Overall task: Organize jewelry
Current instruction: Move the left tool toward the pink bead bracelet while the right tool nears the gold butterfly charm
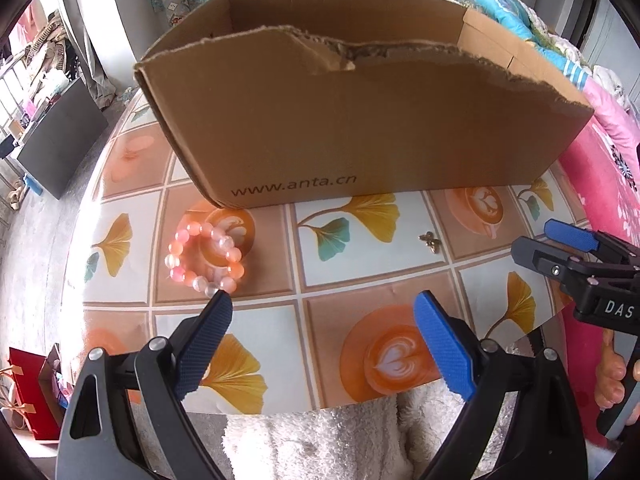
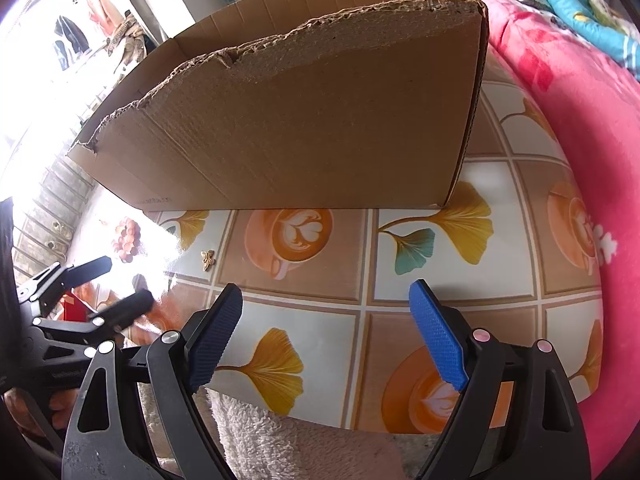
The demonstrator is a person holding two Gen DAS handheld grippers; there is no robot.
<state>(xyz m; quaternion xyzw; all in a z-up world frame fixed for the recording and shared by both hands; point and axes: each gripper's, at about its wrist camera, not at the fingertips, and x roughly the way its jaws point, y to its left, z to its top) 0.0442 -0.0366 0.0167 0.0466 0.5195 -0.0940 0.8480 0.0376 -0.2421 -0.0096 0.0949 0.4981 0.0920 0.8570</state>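
A pink and orange bead bracelet lies on the patterned tablecloth, just in front of a torn cardboard box. My left gripper hangs open over the cloth, its left fingertip close beside the bracelet, nothing between the fingers. A small gold butterfly charm lies to the right of the bracelet. In the right wrist view the box fills the back, the charm and bracelet lie at left, and my right gripper stands open and empty.
A pink floral blanket borders the table on the right. White fleece fabric lies below the near table edge. A red bag sits on the floor at left. A dark panel stands beyond the table's left side.
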